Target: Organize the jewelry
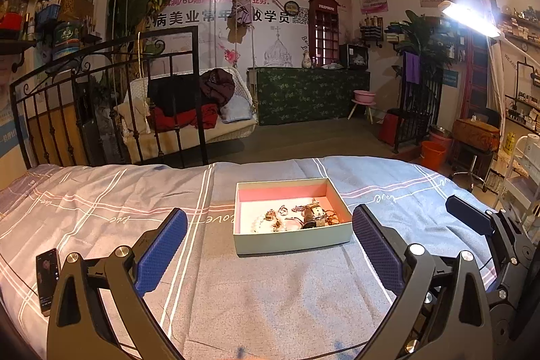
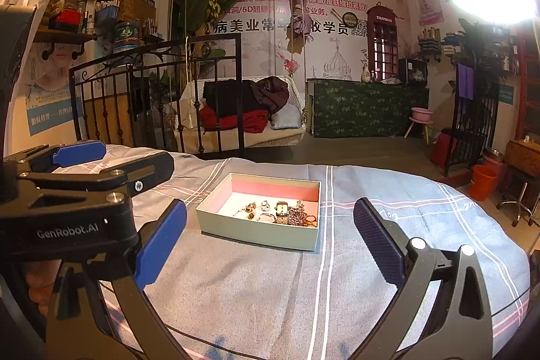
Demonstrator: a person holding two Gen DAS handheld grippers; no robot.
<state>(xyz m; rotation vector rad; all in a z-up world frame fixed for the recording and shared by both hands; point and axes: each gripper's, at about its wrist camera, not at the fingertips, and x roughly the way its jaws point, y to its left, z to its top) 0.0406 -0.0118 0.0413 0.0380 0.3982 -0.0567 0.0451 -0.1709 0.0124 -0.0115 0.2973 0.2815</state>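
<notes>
A shallow pale box (image 1: 290, 240) with a pink inside stands on the grey striped bedsheet (image 1: 236, 292). It holds a heap of jewelry (image 1: 297, 215): a watch, rings, chains and a pearl bracelet. It shows in the right wrist view too (image 2: 256, 233), with the jewelry (image 2: 283, 212) inside. My left gripper (image 1: 270, 250) is open and empty, just short of the box. My right gripper (image 2: 270, 247) is open and empty, also near the box. The right gripper shows at the right edge of the left view (image 1: 472, 218). The left gripper shows at the left of the right view (image 2: 101, 164).
A phone (image 1: 47, 280) lies on the sheet at the left. A black iron bed frame (image 1: 111, 97) stands behind the bed. A bright lamp (image 1: 469, 19) hangs at the right, above a trolley (image 1: 523, 191) and an orange bucket (image 1: 433, 154).
</notes>
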